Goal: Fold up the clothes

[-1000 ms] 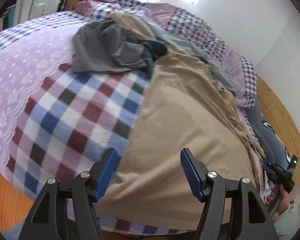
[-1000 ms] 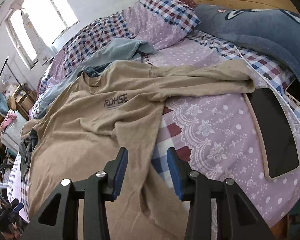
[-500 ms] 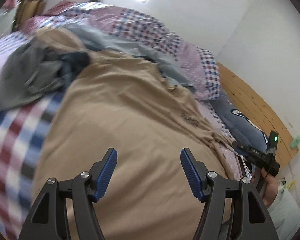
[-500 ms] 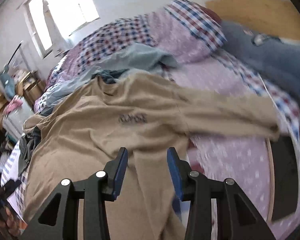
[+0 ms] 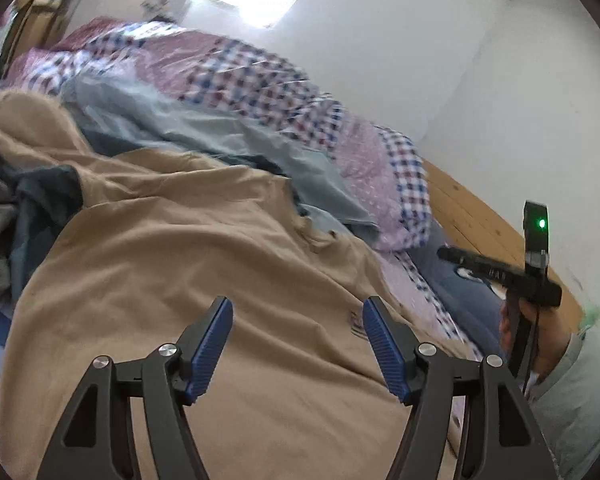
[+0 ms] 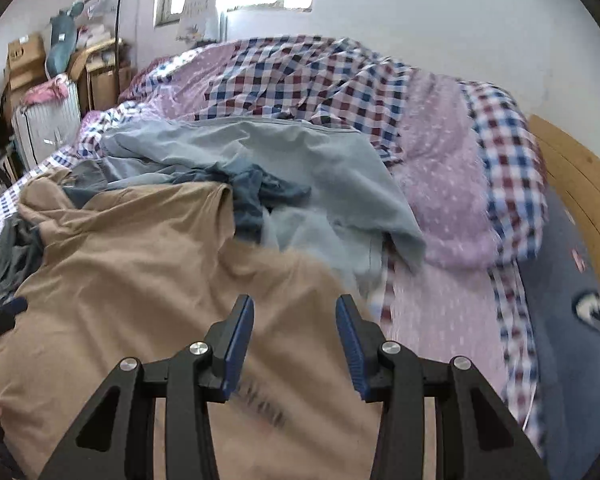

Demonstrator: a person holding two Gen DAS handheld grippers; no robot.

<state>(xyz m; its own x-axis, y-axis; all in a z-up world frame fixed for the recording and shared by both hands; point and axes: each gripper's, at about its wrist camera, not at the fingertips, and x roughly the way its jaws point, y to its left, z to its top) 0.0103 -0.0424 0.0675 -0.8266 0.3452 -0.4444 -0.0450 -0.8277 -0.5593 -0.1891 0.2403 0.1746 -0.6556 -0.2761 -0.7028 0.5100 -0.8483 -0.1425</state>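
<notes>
Tan cotton fills my left wrist view: the tan T-shirt point(image 5: 204, 264) lies spread across the bed point(image 5: 384, 184), and my left gripper point(image 5: 297, 344) hovers over it, blue pads wide apart and empty. Over on the right wrist view, my right gripper point(image 6: 295, 344) hangs half-parted above the shirt's printed chest, gripping nothing, a light blue garment point(image 6: 300, 160) heaped just beyond.

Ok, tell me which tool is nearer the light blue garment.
Right. The right tool hovers over the tan shirt short of the light blue garment; the left tool hangs farther back across the shirt.
</notes>
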